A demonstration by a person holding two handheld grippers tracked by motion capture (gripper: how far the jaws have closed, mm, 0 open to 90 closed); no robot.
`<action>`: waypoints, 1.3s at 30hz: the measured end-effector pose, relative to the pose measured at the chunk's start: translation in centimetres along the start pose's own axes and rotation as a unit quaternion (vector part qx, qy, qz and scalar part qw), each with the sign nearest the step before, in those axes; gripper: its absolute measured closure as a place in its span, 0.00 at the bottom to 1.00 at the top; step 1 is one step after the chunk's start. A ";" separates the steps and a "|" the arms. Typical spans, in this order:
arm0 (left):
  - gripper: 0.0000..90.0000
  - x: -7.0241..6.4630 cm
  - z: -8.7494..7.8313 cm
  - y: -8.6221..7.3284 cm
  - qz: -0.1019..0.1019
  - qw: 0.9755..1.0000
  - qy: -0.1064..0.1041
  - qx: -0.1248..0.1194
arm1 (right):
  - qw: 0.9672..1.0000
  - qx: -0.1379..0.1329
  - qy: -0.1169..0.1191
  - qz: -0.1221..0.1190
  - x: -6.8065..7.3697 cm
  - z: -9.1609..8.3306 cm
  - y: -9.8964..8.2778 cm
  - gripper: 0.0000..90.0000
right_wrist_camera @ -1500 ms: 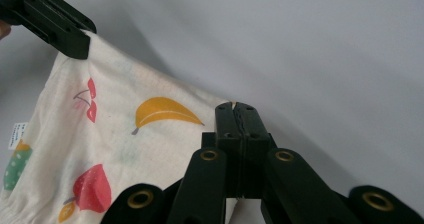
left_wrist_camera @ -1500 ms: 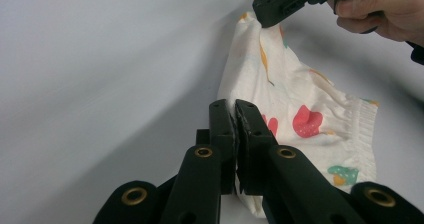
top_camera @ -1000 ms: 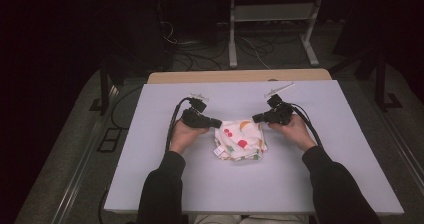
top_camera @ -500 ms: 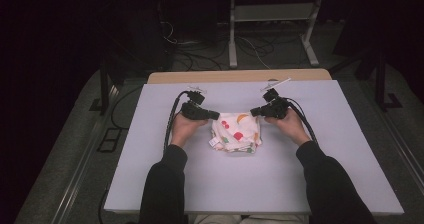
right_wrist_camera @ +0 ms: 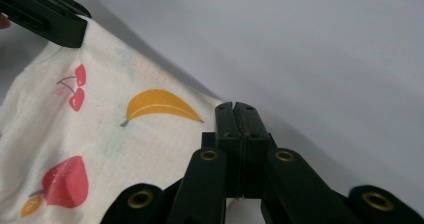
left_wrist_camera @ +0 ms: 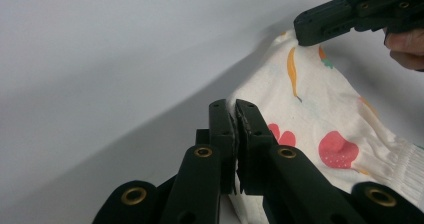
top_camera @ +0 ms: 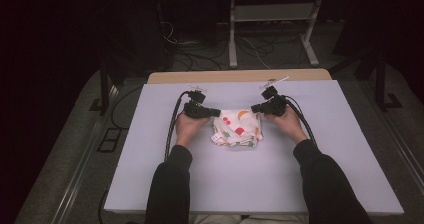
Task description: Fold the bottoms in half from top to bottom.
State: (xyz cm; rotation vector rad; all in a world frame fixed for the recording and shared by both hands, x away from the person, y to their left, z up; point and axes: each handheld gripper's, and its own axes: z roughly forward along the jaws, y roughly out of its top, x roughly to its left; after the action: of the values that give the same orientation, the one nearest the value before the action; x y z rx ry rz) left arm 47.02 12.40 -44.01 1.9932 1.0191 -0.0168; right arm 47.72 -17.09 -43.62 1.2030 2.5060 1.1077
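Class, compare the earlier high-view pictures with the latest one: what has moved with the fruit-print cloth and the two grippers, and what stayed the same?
The fruit-print cloth and both hands shifted away from the person, toward the table's far edge. The left gripper and right gripper stay clamped on the cloth's two far corners. The grey table is unchanged.

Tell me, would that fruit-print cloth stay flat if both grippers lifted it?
Probably not: the fruit-print cloth lies in soft folds, so it would likely sag between the left gripper and right gripper. It looks thin, probably light. Pinched at the corners only, its middle may droop.
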 end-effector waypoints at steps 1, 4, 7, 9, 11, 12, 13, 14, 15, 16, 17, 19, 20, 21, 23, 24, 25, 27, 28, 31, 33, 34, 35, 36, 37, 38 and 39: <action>0.95 0.0 0.1 0.0 -0.001 1.000 0.003 -0.002 | 1.000 0.000 0.000 0.002 -0.1 0.1 0.0 0.99; 0.95 0.1 0.4 0.1 -0.003 1.000 0.007 -0.003 | 1.000 -0.003 -0.005 0.007 -0.2 0.1 0.0 0.99; 0.95 0.1 0.5 0.1 -0.006 1.000 0.007 -0.011 | 1.000 -0.007 -0.007 0.012 -0.3 0.1 0.0 0.99; 0.94 0.2 0.5 0.1 -0.008 1.000 0.007 -0.016 | 1.000 -0.009 -0.007 0.013 -0.5 0.1 0.0 0.99; 0.93 0.1 0.6 0.1 -0.004 1.000 0.012 -0.018 | 1.000 -0.011 -0.004 0.017 -0.6 0.0 0.0 0.98; 0.91 0.1 0.6 0.1 -0.005 1.000 0.008 -0.020 | 1.000 -0.010 -0.002 0.021 -0.6 0.1 0.0 0.98; 0.87 0.0 0.6 0.1 -0.006 1.000 0.007 -0.021 | 1.000 -0.011 0.000 0.028 -0.7 0.0 -0.1 0.97; 0.79 0.0 0.6 0.1 -0.008 1.000 0.012 -0.024 | 0.999 -0.014 0.006 0.032 -0.8 0.0 -0.1 0.94; 0.73 -0.1 0.6 0.0 -0.009 0.999 0.020 -0.028 | 0.999 -0.015 0.009 0.038 -0.9 -0.1 -0.2 0.91; 0.66 -0.1 0.5 0.0 -0.010 0.999 0.027 -0.034 | 0.999 -0.018 0.011 0.041 -1.0 -0.2 -0.2 0.87; 0.58 -0.2 0.3 -0.1 -0.010 0.999 0.032 -0.041 | 0.999 -0.021 0.012 0.045 -1.1 -0.3 -0.3 0.84; 0.48 -0.1 0.0 -0.3 -0.016 0.998 0.024 -0.053 | 0.998 -0.031 0.016 0.049 -1.2 -0.6 -0.5 0.75; 0.42 -0.1 -0.2 -0.3 -0.018 0.998 0.022 -0.056 | 0.998 -0.038 0.016 0.048 -1.2 -0.8 -0.6 0.70; 0.36 -0.1 -0.3 -0.4 -0.018 0.998 0.022 -0.061 | 0.998 -0.042 0.015 0.045 -1.3 -1.0 -0.7 0.64; 0.29 -0.1 -0.6 -0.4 -0.015 0.998 0.022 -0.063 | 0.998 -0.050 0.019 0.041 -1.3 -1.4 -0.8 0.51; 0.24 -0.1 -0.7 -0.4 -0.016 0.998 0.021 -0.064 | 0.997 -0.056 0.023 0.038 -1.3 -1.6 -0.9 0.46; 0.21 -0.1 -0.8 -0.4 -0.015 0.998 0.016 -0.065 | 0.997 -0.058 0.026 0.040 -1.3 -1.7 -0.9 0.42; 0.14 -0.2 -1.0 -0.3 -0.012 0.998 0.012 -0.066 | 0.997 -0.064 0.029 0.037 -1.2 -2.1 -1.1 0.33; 0.11 -0.3 -1.1 -0.3 -0.011 0.998 0.007 -0.065 | 0.997 -0.065 0.030 0.035 -1.1 -2.3 -1.1 0.29; 0.00 -0.6 -1.4 -0.2 -0.003 0.998 0.000 -0.058 | 0.997 -0.064 0.037 0.028 -1.0 -2.8 -1.2 0.12; 0.00 -0.9 -1.7 -0.2 0.006 0.998 0.000 -0.060 | 0.997 -0.066 0.033 0.026 -0.9 -3.1 -1.2 0.00; 0.00 -1.0 -1.9 -0.2 0.010 0.998 0.000 -0.065 | 0.997 -0.065 0.033 0.027 -0.8 -3.3 -1.3 0.00; 0.00 -1.1 -2.0 -0.3 0.010 0.998 0.000 -0.069 | 0.997 -0.064 0.031 0.026 -0.8 -3.5 -1.3 0.00; 0.00 -1.2 -2.3 -0.3 0.010 0.997 0.001 -0.073 | 0.997 -0.065 0.029 0.026 -0.8 -3.7 -1.4 0.00; 0.00 -1.3 -2.4 -0.3 0.012 0.997 0.003 -0.072 | 0.997 -0.067 0.030 0.026 -0.8 -3.9 -1.5 0.00; 0.00 -1.4 -2.7 -0.3 0.017 0.997 0.006 -0.071 | 0.997 -0.067 0.027 0.027 -0.7 -4.1 -1.6 0.00; 0.00 -1.4 -2.9 -0.4 0.020 0.997 0.006 -0.072 | 0.997 -0.069 0.027 0.027 -0.7 -4.3 -1.7 0.00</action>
State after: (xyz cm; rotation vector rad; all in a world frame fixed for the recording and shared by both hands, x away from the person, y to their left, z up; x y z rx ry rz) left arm 44.79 13.59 -41.99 1.8841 0.9614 0.0878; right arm 45.36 -20.68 -41.80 1.2254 2.4022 1.3213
